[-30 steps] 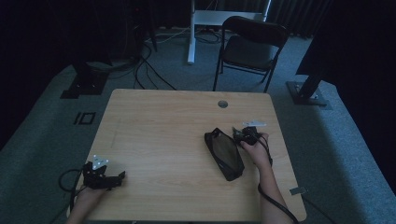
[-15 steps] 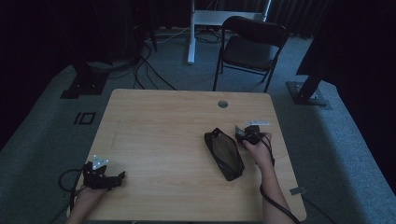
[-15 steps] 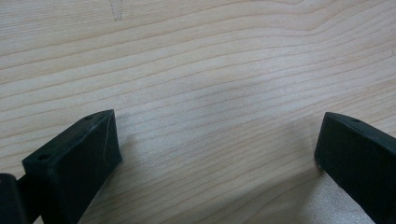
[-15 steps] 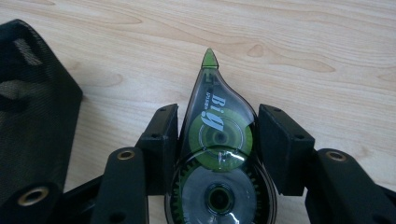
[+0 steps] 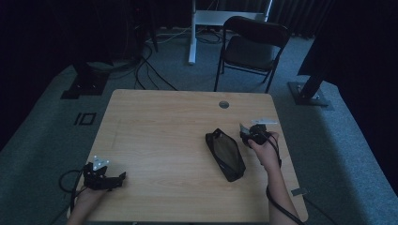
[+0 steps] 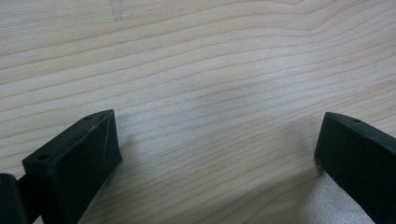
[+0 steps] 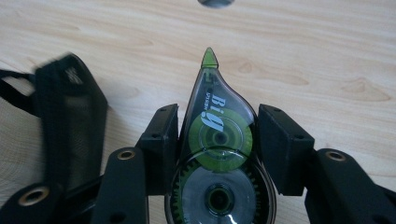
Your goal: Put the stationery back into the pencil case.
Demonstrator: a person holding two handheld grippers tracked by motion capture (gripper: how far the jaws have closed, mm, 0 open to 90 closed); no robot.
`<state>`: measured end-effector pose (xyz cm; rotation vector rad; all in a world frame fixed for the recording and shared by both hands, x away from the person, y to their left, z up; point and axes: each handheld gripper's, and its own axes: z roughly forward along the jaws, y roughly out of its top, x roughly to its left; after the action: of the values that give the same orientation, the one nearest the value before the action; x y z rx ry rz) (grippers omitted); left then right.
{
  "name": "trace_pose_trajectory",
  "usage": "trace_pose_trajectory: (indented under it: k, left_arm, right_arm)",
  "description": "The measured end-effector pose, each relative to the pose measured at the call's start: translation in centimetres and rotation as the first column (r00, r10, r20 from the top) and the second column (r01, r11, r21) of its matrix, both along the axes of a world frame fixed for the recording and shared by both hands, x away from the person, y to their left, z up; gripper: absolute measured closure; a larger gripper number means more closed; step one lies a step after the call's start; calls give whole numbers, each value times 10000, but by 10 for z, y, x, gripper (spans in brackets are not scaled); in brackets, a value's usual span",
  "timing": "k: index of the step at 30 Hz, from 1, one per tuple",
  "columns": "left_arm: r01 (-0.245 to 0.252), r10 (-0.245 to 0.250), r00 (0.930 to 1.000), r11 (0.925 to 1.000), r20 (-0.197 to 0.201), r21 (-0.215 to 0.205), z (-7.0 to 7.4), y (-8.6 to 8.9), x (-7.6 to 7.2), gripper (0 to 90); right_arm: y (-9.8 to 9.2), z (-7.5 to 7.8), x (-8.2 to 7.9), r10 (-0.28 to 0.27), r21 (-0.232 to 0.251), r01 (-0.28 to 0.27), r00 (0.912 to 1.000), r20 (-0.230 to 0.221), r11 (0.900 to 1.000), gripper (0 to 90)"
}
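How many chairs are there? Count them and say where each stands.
1. The dark folding chair stands on the carpet beyond the far edge of the table; others may hide in the dark surroundings.

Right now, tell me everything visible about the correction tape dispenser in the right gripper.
The correction tape dispenser is a teardrop-shaped case of clear, smoky plastic with a green tip pointing away from the camera toward the table's far edge. Inside show a green reel and, nearer the camera, a grey toothed reel; white lettering runs along the case. The right gripper clamps it, one black finger pressed on each flat side. It seems held just above the wooden table, beside a black mesh pouch, not touching it.
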<state>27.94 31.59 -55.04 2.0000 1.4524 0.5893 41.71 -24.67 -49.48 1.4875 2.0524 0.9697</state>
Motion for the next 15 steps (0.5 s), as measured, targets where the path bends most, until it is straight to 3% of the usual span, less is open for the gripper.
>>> trace_pose_trajectory:
  k: [15]
  left_arm:
    - [-1,1,10000,10000,-2,1,0,0,0,1]
  right_arm:
    - [6,31,-23,69,158,-72,9998,200,9998,495]
